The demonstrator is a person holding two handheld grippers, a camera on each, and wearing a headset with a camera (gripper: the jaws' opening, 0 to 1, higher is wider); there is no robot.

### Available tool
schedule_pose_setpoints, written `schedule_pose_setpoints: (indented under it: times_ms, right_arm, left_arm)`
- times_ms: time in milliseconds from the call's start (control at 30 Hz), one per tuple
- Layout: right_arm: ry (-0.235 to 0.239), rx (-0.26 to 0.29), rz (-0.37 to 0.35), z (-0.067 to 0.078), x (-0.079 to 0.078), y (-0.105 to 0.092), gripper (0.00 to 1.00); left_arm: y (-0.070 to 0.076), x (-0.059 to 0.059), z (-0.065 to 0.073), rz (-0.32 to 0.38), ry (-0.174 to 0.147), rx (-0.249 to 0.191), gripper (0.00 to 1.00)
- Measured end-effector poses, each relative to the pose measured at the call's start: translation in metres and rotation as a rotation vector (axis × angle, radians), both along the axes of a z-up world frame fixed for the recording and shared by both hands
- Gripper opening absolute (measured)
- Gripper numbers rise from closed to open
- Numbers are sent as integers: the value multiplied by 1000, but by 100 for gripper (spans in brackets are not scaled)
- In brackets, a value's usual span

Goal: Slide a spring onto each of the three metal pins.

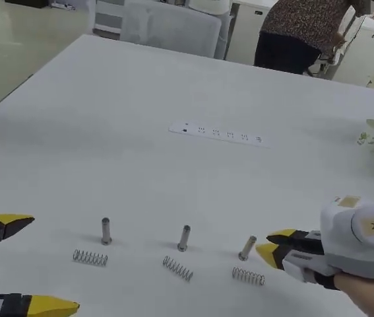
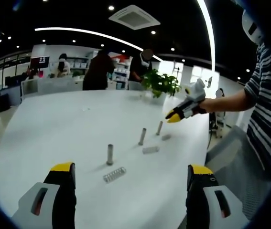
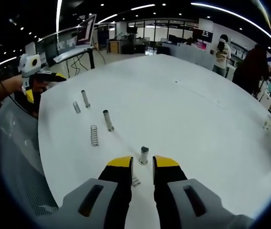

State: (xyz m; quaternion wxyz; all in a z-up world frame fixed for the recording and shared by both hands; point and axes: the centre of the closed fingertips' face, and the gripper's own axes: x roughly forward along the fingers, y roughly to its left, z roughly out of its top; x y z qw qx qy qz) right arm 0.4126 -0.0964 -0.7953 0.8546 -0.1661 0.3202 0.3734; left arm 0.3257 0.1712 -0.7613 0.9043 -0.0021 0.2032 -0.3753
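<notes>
— Jaws first?
— My left gripper (image 2: 131, 169): wide, empty. My right gripper (image 3: 143, 162): narrow gap, empty.
— Stock?
— Three short upright grey metal pins (image 1: 184, 238). Three small coiled wire springs (image 1: 177, 269), one lying before each on the white table (image 1: 173, 86).
— Handling?
— Likely light, squashy, prone to rolling. I'd pinch gently near one end.

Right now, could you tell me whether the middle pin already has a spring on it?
Not yet. The middle pin stands upright and bare, and the spring nearest it lies flat on the table just in front.
</notes>
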Motion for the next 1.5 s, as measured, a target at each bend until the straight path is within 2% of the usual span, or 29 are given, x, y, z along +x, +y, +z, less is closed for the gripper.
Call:
schedule_pose_setpoints:
  times_ms: [267,500,733,1067,1300,1500]
  right_arm:
    - [19,-48,56,-10,-11,1,14]
    - [38,-97,114,-20,-20,2,13]
    - [66,-112,158,-31,-29,5,13]
    - [89,-176,198,-47,-31,1,13]
    - [84,-207,226,-52,-28,3,13]
    - [104,-235,255,-62,-29,3,12]
  left_arm:
    - [5,-1,-1,9,1,2,94]
    - [3,-4,-4,6,10,0,93]
    - [1,-7,-5,3,16,-1,93]
    - [4,-9,-9,8,23,3,93]
    - [2,-11,-10,2,31,5,92]
    - [3,-11,-11,7,34,2,92]
